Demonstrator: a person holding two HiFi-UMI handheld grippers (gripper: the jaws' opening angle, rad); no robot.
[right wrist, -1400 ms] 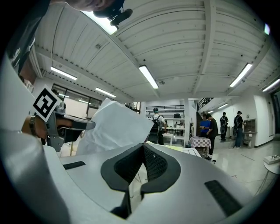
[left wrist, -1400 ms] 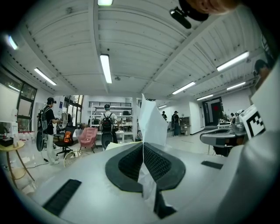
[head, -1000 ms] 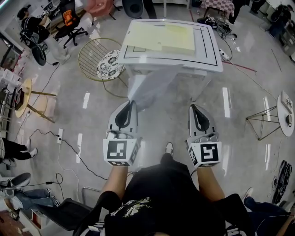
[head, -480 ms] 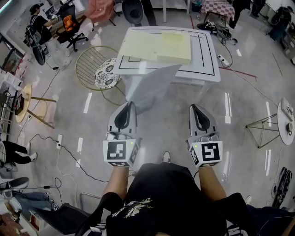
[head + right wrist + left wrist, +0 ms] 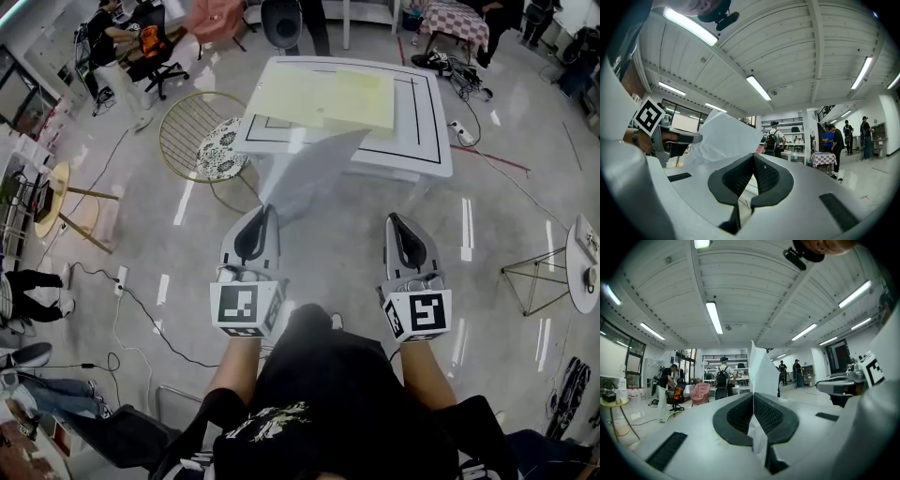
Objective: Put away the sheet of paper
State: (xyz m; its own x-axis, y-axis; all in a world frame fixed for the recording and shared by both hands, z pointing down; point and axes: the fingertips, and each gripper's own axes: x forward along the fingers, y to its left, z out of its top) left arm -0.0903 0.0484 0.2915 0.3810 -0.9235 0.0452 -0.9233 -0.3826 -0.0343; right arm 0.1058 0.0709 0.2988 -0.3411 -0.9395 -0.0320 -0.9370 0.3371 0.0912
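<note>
Left hand-held gripper (image 5: 270, 208) pinching sheet of paper (image 5: 309, 173), right hand-held gripper (image 5: 394, 218) (closed)

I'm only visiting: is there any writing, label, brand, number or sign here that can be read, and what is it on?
No text here can be read.
Black shirt: pale print on the front, too blurred to read.
Left marker cube and right marker cube: black-and-white square patterns, not letters.
Sheet of paper: no print shows.
Yellow sheets on the white table: no writing visible.
</note>
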